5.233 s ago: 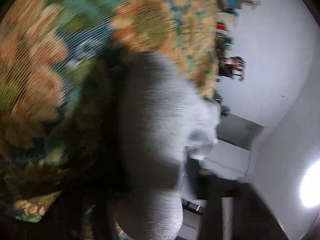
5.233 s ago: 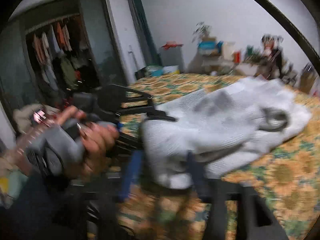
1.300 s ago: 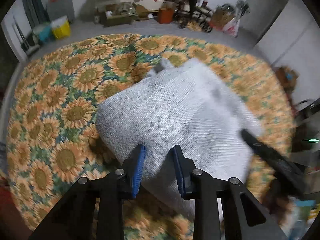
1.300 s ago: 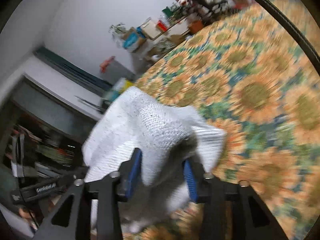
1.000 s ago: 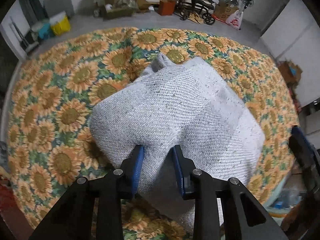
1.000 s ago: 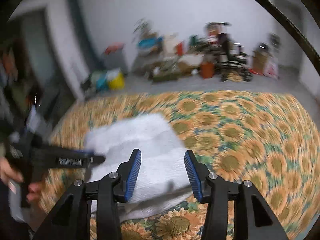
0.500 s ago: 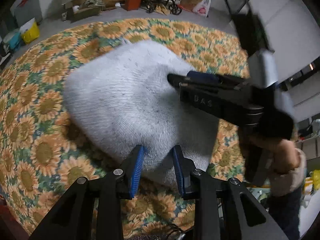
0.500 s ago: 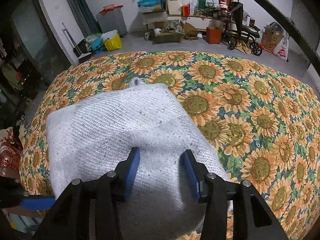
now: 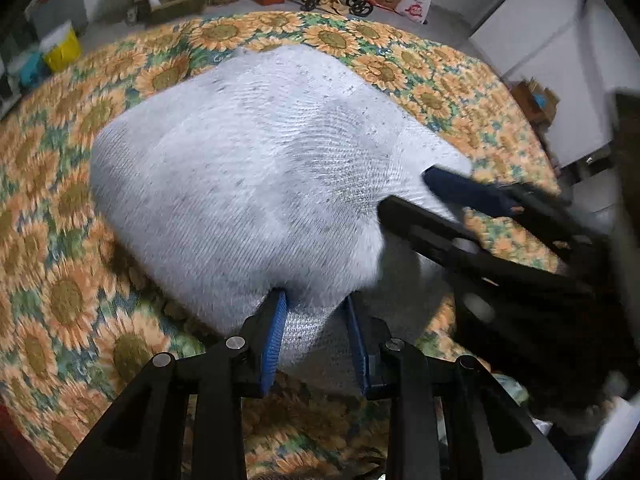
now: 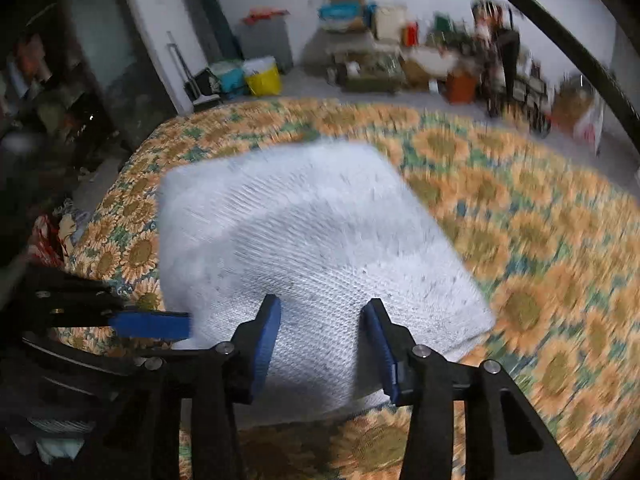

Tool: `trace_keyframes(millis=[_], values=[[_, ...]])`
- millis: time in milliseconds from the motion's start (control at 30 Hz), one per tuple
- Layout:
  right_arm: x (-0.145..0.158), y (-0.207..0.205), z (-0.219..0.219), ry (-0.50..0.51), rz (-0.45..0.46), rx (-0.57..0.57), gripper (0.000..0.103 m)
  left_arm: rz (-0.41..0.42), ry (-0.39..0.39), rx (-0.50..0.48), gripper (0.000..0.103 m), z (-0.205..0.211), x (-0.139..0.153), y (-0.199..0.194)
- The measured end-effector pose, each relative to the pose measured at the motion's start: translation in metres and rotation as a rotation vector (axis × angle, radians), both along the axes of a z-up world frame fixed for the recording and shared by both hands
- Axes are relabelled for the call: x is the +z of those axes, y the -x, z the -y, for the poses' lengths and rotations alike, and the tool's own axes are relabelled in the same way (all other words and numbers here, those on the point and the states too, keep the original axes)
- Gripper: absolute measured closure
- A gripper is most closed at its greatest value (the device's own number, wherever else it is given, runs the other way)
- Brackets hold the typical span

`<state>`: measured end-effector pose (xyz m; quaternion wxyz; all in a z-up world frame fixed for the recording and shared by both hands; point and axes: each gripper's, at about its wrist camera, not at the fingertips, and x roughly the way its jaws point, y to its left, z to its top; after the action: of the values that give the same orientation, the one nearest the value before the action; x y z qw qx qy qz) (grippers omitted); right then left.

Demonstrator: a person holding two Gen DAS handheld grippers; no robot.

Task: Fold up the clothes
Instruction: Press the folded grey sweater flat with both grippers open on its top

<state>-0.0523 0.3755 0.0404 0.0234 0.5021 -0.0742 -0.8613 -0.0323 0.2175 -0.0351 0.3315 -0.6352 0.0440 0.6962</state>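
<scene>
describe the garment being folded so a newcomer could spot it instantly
Start at the big sunflower-print bedspread filling both views. On its near part lies the grey knit sweater, folded into a thick pad. It is the only plain, pale thing on that orange-and-green print, and both tongs, left and right, meet its near edge.

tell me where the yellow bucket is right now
The yellow bucket stands on the floor beyond the far left corner of the sunflower bed, beside a teal bin; the left wrist view shows it upper left.

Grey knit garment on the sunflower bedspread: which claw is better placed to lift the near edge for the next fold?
Left, probably. The left claw already pinches the grey knit garment at its near edge. The right claw straddles that edge, but its pads show no clear pinch.
</scene>
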Motion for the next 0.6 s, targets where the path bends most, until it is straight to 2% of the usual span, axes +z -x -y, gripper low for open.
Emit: trace_keyframes(millis=[33, 167, 233, 267, 367, 400, 467, 533, 600], values=[[0.0, 0.0, -0.004, 0.024, 0.003, -0.006, 0.056, 0.052, -0.024, 0.031, 0.073, 0.012, 0.004, 0.004], [-0.007, 0.002, -0.009, 0.034, 0.001, 0.006, 0.054, 0.044, -0.139, 0.116, 0.074, 0.053, 0.035, 0.017], [-0.009, 0.001, -0.005, 0.002, -0.016, 0.007, 0.053, 0.074, -0.196, 0.152, 0.074, 0.056, 0.041, 0.031], [-0.009, 0.001, 0.001, -0.03, -0.022, 0.011, 0.051, 0.092, -0.189, 0.166, 0.074, 0.053, 0.039, 0.04], [0.004, -0.006, 0.018, -0.141, -0.063, 0.049, 0.049, 0.12, -0.04, 0.197, 0.074, 0.019, 0.008, 0.06], [0.009, -0.01, 0.023, -0.147, -0.077, 0.067, 0.049, 0.114, 0.01, 0.201, 0.074, 0.01, -0.002, 0.063], [0.022, -0.026, 0.045, -0.168, -0.124, 0.169, 0.05, 0.112, 0.045, 0.205, 0.073, 0.001, -0.002, 0.068], [0.03, -0.042, 0.076, -0.243, -0.159, 0.298, 0.051, 0.138, 0.069, 0.202, 0.073, -0.003, -0.002, 0.073], [0.02, -0.039, 0.092, -0.299, -0.131, 0.346, 0.051, 0.173, 0.086, 0.2, 0.073, -0.004, -0.002, 0.08]])
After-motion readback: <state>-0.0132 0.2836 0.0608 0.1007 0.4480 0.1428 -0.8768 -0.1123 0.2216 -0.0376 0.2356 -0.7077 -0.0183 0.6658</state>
